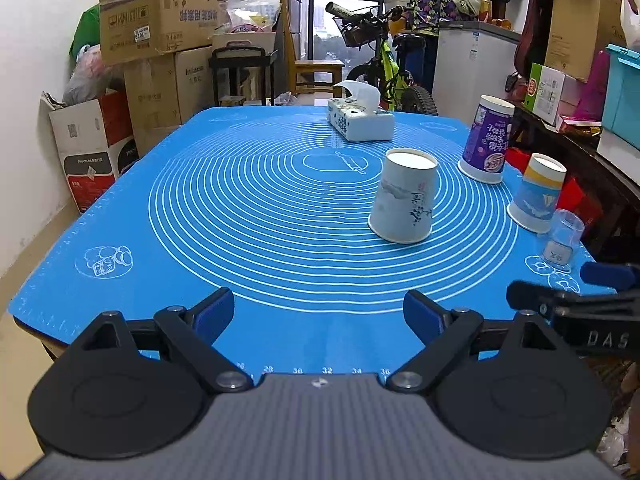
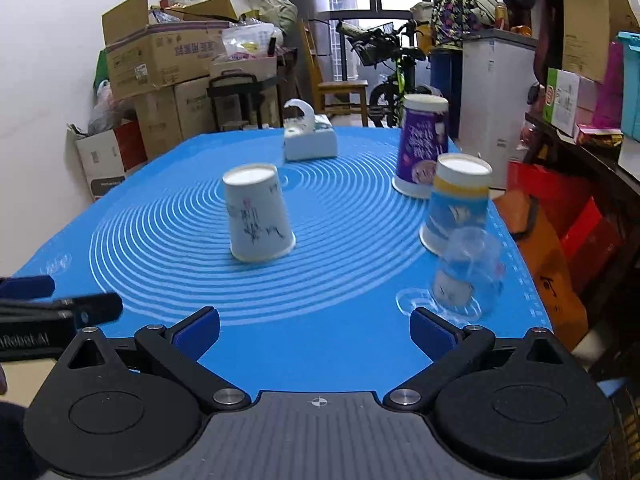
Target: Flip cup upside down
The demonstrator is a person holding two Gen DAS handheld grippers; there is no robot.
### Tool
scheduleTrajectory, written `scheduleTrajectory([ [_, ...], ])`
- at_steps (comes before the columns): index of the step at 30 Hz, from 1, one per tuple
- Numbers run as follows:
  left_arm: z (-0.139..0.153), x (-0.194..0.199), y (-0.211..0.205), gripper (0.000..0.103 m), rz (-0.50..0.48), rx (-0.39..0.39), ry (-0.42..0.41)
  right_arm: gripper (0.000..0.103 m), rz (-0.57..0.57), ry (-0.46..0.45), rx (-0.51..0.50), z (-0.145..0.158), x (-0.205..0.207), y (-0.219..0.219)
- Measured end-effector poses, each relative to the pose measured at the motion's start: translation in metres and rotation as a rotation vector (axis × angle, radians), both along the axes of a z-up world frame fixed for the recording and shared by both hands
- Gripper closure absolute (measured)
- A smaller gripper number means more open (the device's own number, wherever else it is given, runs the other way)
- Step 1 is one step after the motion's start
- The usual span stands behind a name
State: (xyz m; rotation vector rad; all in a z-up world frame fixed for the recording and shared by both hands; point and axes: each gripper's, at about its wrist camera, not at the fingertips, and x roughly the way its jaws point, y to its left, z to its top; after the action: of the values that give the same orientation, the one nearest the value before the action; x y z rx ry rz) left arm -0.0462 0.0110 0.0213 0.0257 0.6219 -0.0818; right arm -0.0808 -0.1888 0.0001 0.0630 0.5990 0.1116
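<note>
Left gripper (image 1: 319, 314) and right gripper (image 2: 315, 332) low over the near edge of the blue baking mat (image 1: 240, 208), jaws spread wide, nothing between them. Beyond, white paper cup (image 1: 403, 197) mouth-down mid-mat. Purple cup (image 1: 487, 144), blue-and-yellow cup (image 1: 538, 193) and clear plastic cup (image 1: 563, 245) inverted along the right edge, tissue box (image 1: 360, 119) far back.

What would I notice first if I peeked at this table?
The bright blue mat with white rings covers the table. Three paper cups stand upside down: a white cup mid-mat, and a purple cup and a blue-and-yellow cup along the right edge. A small clear cup stands nearest.
</note>
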Motion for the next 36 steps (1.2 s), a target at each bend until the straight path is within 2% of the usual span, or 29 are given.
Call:
scheduleTrajectory([
  [9,-0.003,-0.010,-0.005,0.012,0.011,0.039,-0.009,0.003,0.022,0.004,-0.067,-0.002,-0.011,0.006],
  [20,-0.005,-0.011,-0.005,0.012,0.010,0.062,-0.004,0.003,0.026,0.015,-0.078,-0.001,-0.009,0.011],
  [36,-0.008,-0.009,-0.004,0.012,0.007,0.051,0.014,0.003,0.029,0.016,-0.092,0.000,-0.010,0.013],
])
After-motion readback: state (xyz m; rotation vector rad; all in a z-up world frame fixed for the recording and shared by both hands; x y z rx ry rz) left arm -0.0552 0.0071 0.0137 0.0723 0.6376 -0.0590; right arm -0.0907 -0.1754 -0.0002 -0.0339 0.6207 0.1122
